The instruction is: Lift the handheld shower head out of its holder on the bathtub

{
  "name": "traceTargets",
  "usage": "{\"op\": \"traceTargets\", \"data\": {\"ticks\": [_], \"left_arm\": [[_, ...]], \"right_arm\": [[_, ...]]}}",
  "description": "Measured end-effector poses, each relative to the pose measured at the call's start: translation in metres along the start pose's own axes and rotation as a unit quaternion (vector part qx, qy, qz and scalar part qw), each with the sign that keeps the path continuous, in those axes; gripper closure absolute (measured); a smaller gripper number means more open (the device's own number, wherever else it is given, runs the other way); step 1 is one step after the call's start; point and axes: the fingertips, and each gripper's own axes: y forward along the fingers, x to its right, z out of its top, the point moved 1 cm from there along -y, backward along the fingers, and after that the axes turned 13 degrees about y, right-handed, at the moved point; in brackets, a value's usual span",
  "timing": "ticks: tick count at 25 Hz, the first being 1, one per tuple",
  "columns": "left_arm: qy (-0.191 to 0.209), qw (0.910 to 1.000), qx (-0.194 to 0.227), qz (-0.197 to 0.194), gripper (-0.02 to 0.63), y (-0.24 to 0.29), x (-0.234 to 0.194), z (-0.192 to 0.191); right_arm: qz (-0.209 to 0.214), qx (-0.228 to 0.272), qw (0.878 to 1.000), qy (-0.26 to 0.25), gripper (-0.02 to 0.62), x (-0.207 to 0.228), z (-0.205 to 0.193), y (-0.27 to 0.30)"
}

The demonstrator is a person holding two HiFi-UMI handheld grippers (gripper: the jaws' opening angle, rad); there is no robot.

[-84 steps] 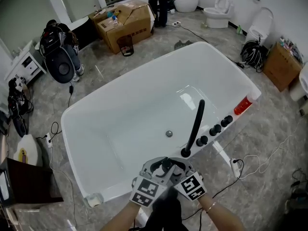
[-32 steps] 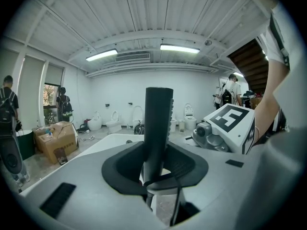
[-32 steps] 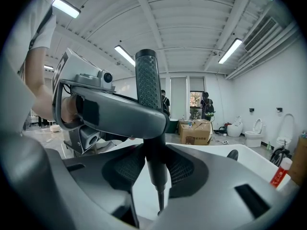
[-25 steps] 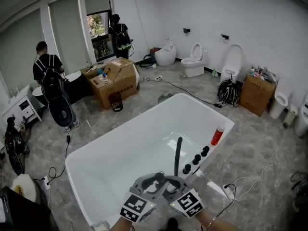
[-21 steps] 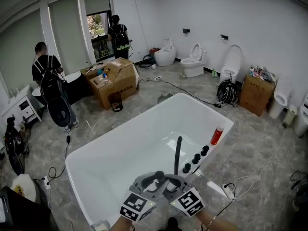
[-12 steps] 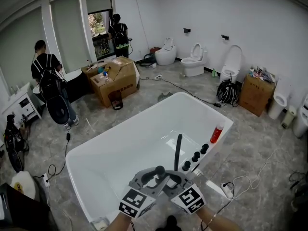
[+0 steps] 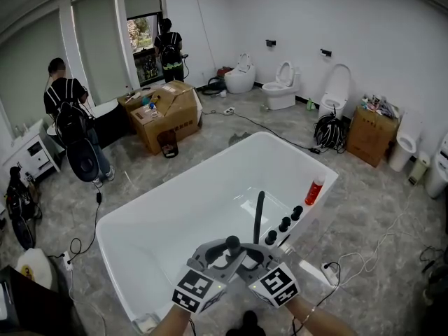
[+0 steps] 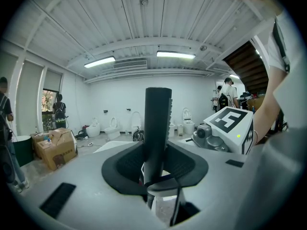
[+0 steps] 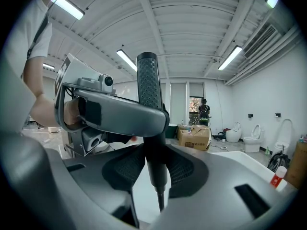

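Left gripper view showed your left claw (image 8: 158, 109) closed and empty; your right claw (image 9: 149, 85) likewise. Farther right, the shower head (image 7: 259, 214) stood upright in its holder (image 7: 270, 239) on the bathtub (image 7: 182, 215). It seemed rigid, slippery, light; its slim handle offered the best hold.

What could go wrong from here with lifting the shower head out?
1. Both the left gripper and the right gripper have fingers shut on nothing; reaching in like that would likely bump the shower head, not grasp it.
2. The shower head stands upright close beside the black knobs, so a wide approach may strike one.
3. The red bottle on the bathtub edge past the knobs could be knocked over.
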Motion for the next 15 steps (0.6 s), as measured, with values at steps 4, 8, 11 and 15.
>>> {"op": "traceTargets", "data": {"ticks": [4, 8, 11, 15], "left_arm": [[0.000, 1.0000, 0.001, 0.001, 0.455, -0.0030, 0.0015, 0.0009], [0.001, 1.0000, 0.001, 0.001, 0.456, -0.0067, 0.0013, 0.0022], [-0.003, 0.9999, -0.009, -0.004, 0.454, -0.0066, 0.0046, -0.0007], [0.002, 1.0000, 0.006, 0.002, 0.454, -0.0044, 0.0017, 0.0028]], "right_arm": [[-0.003, 0.000, 1.000, -0.005, 0.456, -0.0016, -0.0013, -0.0014], [-0.005, 0.000, 1.000, -0.010, 0.457, -0.0055, 0.0022, -0.0015], [-0.004, 0.000, 1.000, -0.010, 0.457, -0.0051, 0.0012, -0.0026], [-0.004, 0.000, 1.000, -0.013, 0.457, -0.0037, 0.0016, -0.0026]]}}
